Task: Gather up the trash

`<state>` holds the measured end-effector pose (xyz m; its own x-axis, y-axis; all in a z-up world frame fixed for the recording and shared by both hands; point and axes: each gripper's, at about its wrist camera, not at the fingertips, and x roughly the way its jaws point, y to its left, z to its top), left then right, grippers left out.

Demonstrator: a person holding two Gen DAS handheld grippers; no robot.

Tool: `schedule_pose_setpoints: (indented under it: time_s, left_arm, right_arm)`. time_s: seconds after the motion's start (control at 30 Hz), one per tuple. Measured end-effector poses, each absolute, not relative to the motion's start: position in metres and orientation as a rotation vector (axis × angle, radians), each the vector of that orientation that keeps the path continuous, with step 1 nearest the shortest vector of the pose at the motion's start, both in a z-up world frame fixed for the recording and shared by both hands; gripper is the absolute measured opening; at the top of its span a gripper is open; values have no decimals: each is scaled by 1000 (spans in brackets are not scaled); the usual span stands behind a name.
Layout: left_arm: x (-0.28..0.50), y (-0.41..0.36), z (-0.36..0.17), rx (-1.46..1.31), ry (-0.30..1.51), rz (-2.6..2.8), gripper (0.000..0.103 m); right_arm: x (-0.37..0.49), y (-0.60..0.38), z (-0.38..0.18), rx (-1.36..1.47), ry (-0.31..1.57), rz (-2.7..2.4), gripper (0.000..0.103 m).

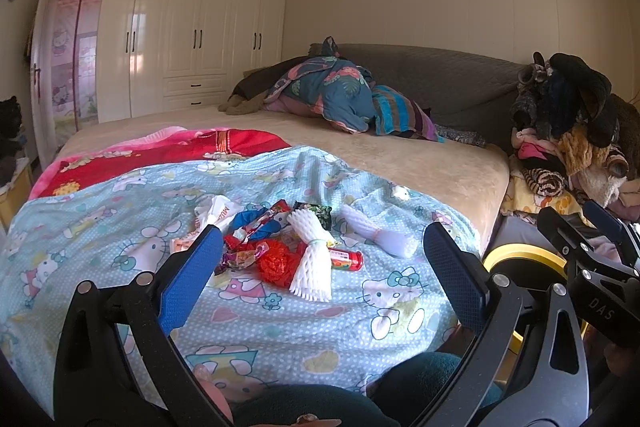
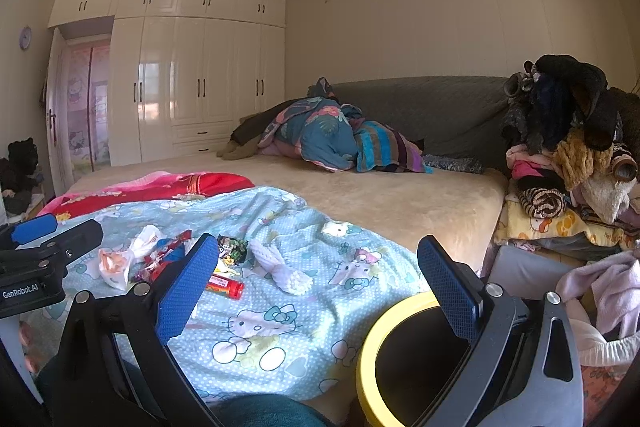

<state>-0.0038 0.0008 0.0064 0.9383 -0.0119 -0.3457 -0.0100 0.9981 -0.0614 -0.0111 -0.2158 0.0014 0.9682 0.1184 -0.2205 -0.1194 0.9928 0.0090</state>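
Open blue sheet (image 1: 120, 195) near and left of the trash pile (image 1: 276, 243), wide enough for a gripper. Clear strip of sheet between pile and near bed edge. Right of the pile, a foam sleeve (image 1: 376, 231) lying apart, a passable gap between the two. Past the sheet, bare beige mattress (image 1: 420, 163) running far to heaped bedding (image 1: 332, 91). At the bed's right edge, a yellow-rimmed bin (image 2: 372, 343), mouth open upward and unblocked. Beyond the bin, a tall clothes stack (image 2: 568, 147) walling off the right. Both grippers spread wide, left gripper (image 1: 320, 267) over the pile, right gripper (image 2: 316, 279) between sheet and bin.
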Motion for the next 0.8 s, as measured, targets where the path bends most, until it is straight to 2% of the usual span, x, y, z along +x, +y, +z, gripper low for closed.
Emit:
schedule_pose_setpoints:
  time_s: [0.8]
  left_arm:
    - [3,11,8,-116,396,-23,92]
  right_arm:
    - [-1,-216,-5,17,262,167,97]
